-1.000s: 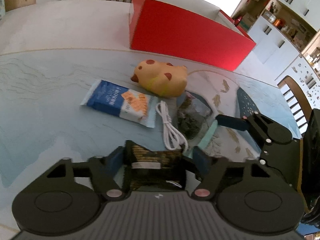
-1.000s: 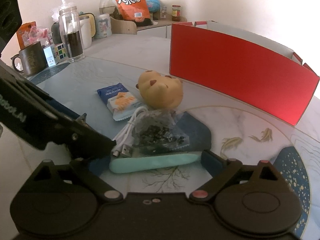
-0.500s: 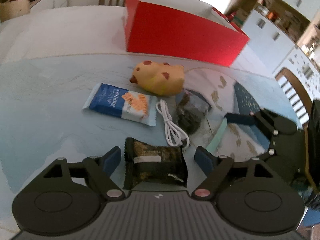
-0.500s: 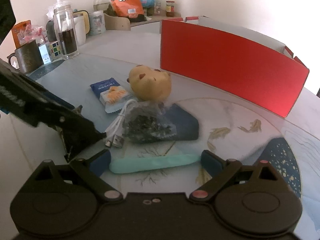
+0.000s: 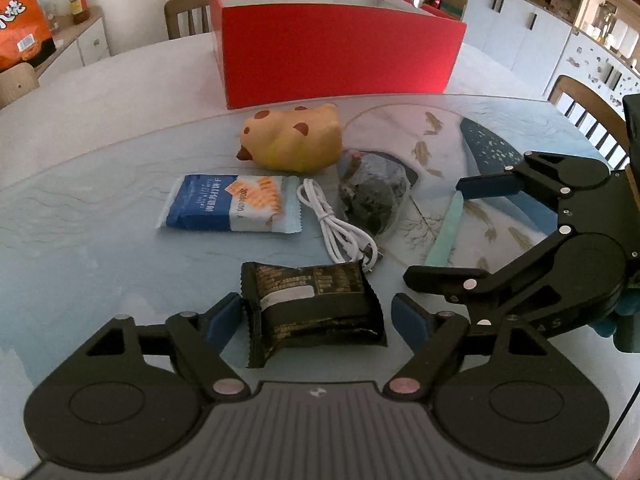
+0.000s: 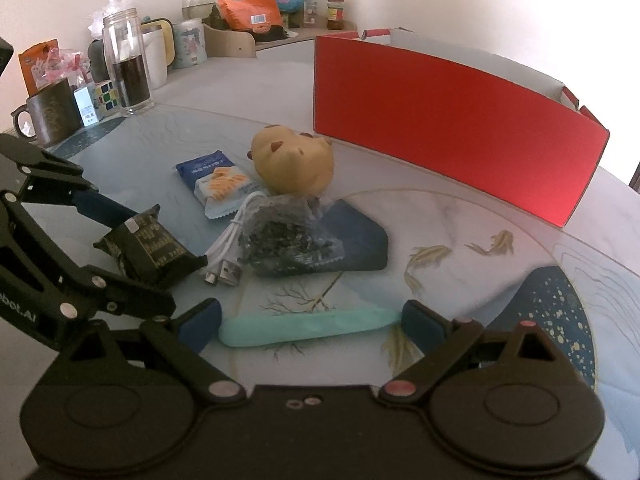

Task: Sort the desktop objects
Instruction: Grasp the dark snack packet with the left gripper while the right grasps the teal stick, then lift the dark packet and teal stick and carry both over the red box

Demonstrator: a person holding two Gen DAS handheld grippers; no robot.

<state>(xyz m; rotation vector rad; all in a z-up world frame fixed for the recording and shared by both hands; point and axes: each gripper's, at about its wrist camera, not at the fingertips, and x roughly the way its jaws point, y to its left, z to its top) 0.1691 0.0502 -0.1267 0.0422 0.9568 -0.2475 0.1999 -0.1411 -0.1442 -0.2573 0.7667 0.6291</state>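
Left gripper [image 5: 318,314] closing, fingers spread around dark snack packet [image 5: 312,312] lying on worktop [image 5: 100,208], a gap showing on one side. Right gripper [image 6: 311,320] spread, straddling mint-green bar [image 6: 308,326] lengthwise. Crowding just beyond: white cable [image 5: 340,232], tea bag [image 5: 374,200], blue cracker packet [image 5: 230,208], yellow plush toy [image 5: 294,142]. Farther back toward far edge, red box [image 5: 340,60].

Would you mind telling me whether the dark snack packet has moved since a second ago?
Yes. The dark snack packet was clamped in the left gripper; now it lies loose, nearer the white cable, jaws closing again.
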